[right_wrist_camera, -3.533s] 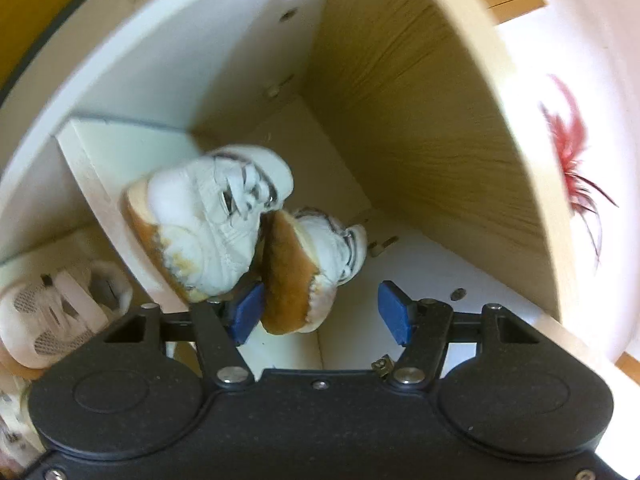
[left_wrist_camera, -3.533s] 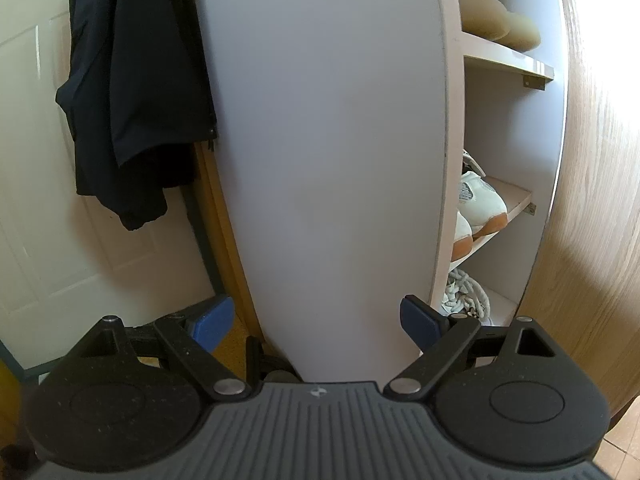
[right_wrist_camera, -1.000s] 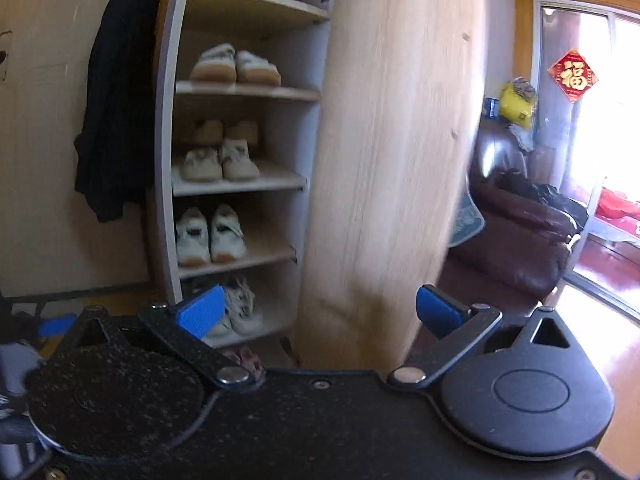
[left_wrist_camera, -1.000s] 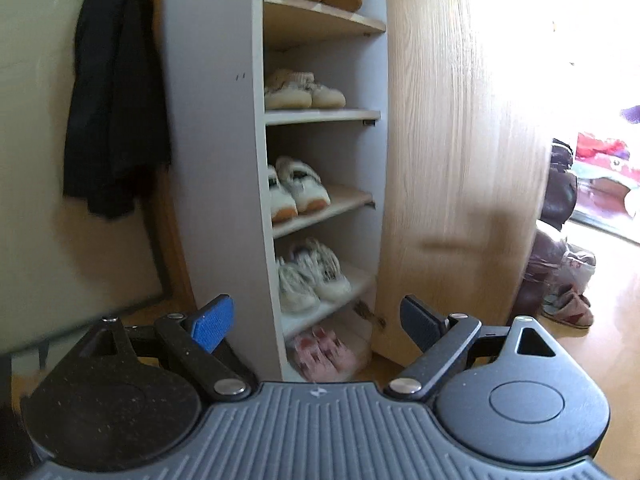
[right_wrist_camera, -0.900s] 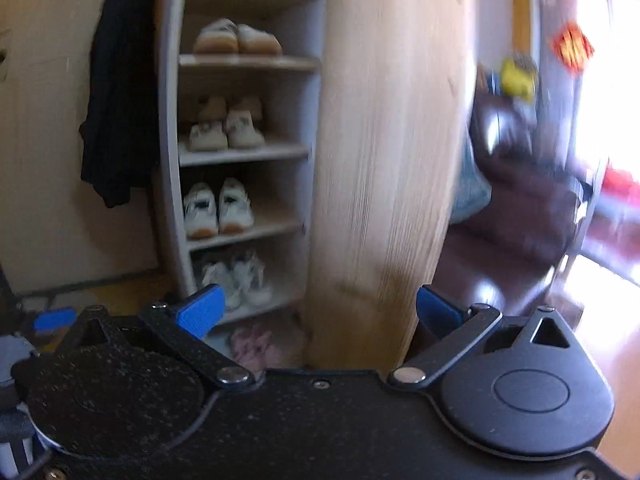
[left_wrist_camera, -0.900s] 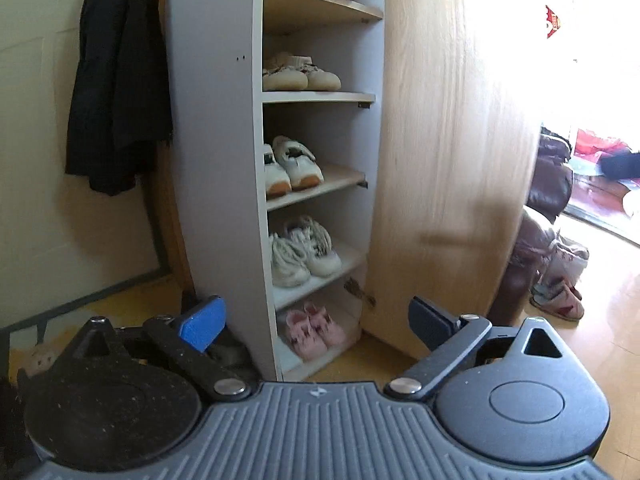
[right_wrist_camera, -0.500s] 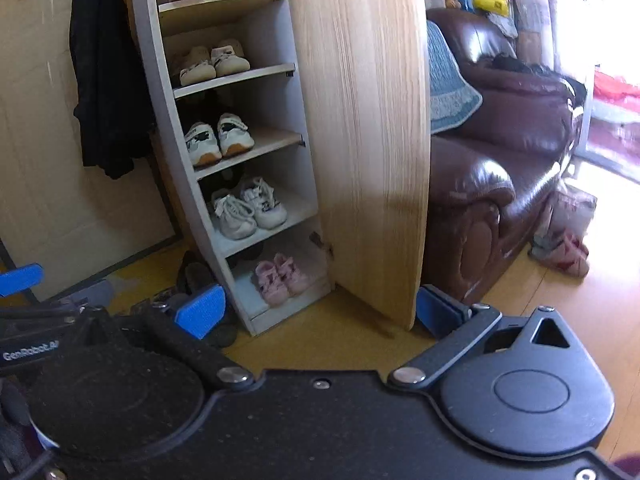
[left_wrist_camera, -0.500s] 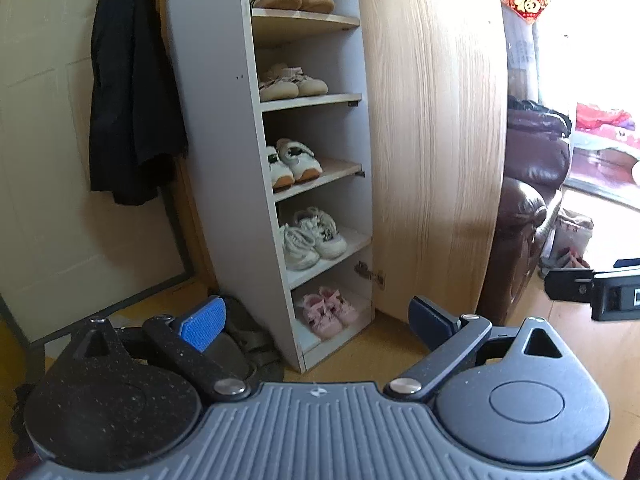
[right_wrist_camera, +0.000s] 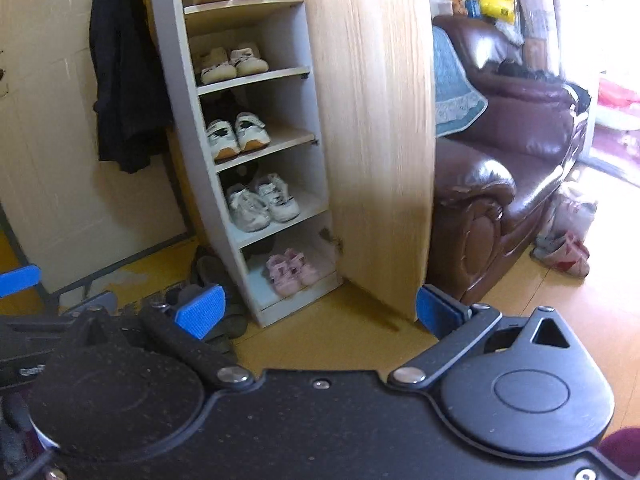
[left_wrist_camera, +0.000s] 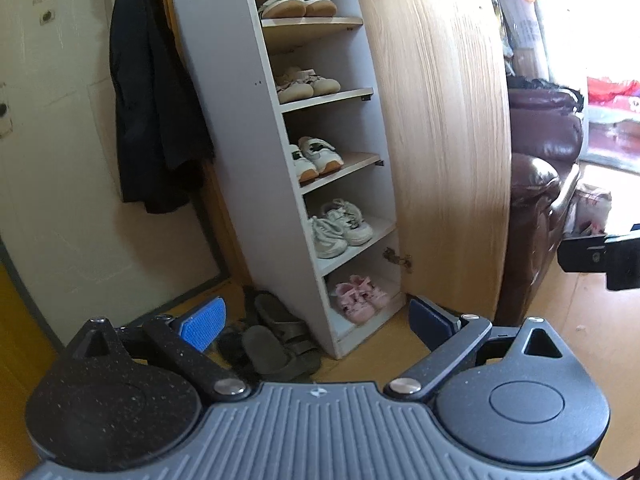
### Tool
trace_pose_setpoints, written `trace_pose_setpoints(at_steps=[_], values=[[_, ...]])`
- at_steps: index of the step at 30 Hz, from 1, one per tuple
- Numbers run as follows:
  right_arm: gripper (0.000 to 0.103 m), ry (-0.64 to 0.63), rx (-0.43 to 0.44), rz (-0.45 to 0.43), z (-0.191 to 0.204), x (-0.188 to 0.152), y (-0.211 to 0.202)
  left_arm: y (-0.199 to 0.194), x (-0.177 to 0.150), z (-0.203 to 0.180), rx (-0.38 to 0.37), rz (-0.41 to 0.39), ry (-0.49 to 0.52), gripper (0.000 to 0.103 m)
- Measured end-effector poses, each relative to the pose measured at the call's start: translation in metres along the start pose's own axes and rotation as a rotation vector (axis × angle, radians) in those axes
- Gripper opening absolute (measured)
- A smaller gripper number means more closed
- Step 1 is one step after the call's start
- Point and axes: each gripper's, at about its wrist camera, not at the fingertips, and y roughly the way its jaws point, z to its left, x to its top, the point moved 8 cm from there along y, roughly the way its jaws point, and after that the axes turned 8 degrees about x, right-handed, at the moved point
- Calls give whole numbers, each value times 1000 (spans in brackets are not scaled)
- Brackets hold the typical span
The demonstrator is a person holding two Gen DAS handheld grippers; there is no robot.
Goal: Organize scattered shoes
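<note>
— Where do the shoes sit?

— All in the white shoe cabinet [left_wrist_camera: 224,92], its wooden door [left_wrist_camera: 436,128] swung wide. One pair per shelf: beige shoes [left_wrist_camera: 298,6] on top, tan strapped shoes [left_wrist_camera: 306,84] below them, white sneakers with orange soles [left_wrist_camera: 316,158] on the middle shelf, grey-white laced sneakers [left_wrist_camera: 340,228] under those, and pink toddler shoes [left_wrist_camera: 360,294] at the bottom.

— Anything on the floor?

— Dark slippers [left_wrist_camera: 276,334] lie against the cabinet's left foot, beneath a black coat [left_wrist_camera: 154,92] hanging on the wall.

— And the grippers?

— The left gripper [left_wrist_camera: 316,320] is spread wide, nothing between its blue pads, held well back from the cabinet. The right gripper [right_wrist_camera: 318,308] likewise stands apart and empty, above the wooden floor [right_wrist_camera: 320,340]. A brown leather sofa [right_wrist_camera: 508,152] stands right of the door.
</note>
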Motion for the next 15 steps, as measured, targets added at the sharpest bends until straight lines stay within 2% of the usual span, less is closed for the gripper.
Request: trace_pose_setpoints(at_steps=[5,12,15], values=[[103,-9,10,15,9,-11,-3,-7,-2,-3,-9,-7,15,99],[103,-8,21,13,14,-17,-6,-12,-2,1,-53,-12,-42,99],[103,-10,19,15,14,-19,-6,-15,-2,-2,-74,-19,-27,99]])
